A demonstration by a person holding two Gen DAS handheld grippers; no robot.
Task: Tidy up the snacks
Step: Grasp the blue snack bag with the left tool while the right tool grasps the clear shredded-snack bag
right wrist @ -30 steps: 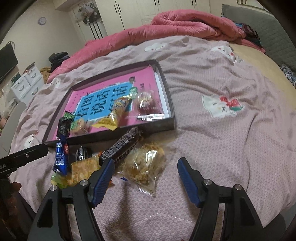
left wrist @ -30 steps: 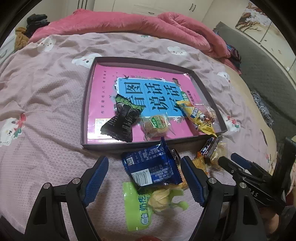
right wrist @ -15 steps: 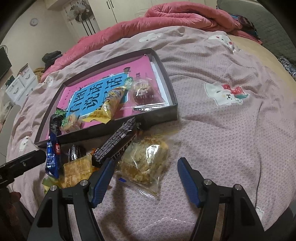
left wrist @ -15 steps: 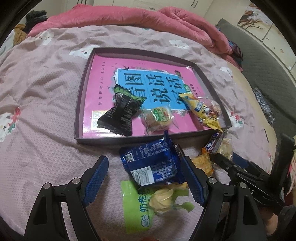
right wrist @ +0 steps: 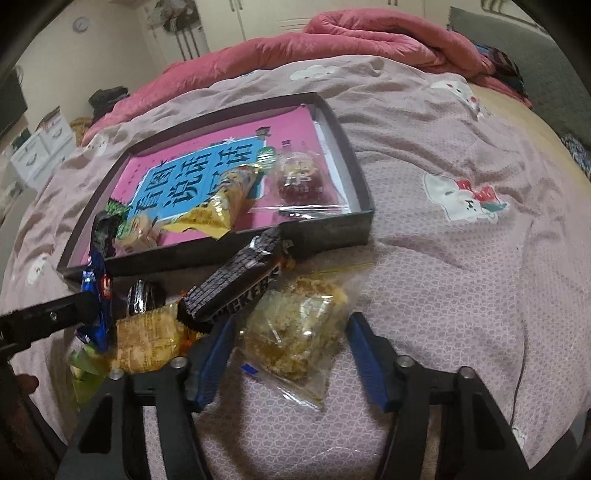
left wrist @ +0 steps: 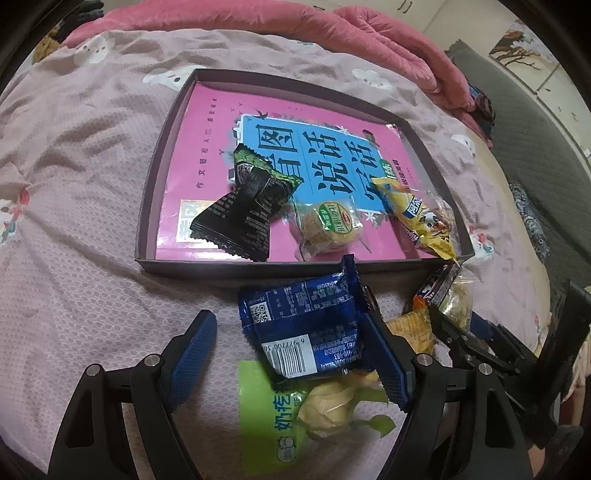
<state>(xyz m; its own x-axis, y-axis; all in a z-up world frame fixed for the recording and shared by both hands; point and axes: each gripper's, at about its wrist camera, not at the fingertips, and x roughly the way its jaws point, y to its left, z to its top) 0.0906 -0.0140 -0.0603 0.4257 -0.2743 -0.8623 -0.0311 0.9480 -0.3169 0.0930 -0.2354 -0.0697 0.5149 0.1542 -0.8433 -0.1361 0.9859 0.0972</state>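
A dark shallow tray [left wrist: 147,206] lined with a pink and blue book lies on the bed. In it are a black-green packet [left wrist: 247,206], a round cake [left wrist: 328,225], a yellow packet [left wrist: 417,218] and a clear-wrapped reddish sweet [right wrist: 299,181]. In front of the tray, my left gripper [left wrist: 287,343] stands open around a blue packet [left wrist: 306,325]; only its right finger touches the wrapper. My right gripper [right wrist: 291,328] straddles a clear bag of yellow crumbly snack [right wrist: 295,328]. Its jaws are closing, and the pads are close to the bag's edges without squeezing it.
Beside the bags lie a Snickers bar [right wrist: 240,284], an orange cracker pack [right wrist: 147,339], a small dark candy [right wrist: 142,295] and a green packet [left wrist: 273,402]. A rumpled pink quilt [left wrist: 332,33] lies behind the tray. Bare bedsheet [right wrist: 461,277] spreads to the right.
Both grippers have sunk closer to the snacks in front of the tray. The right jaws have narrowed around the clear bag. The left jaws keep their width.
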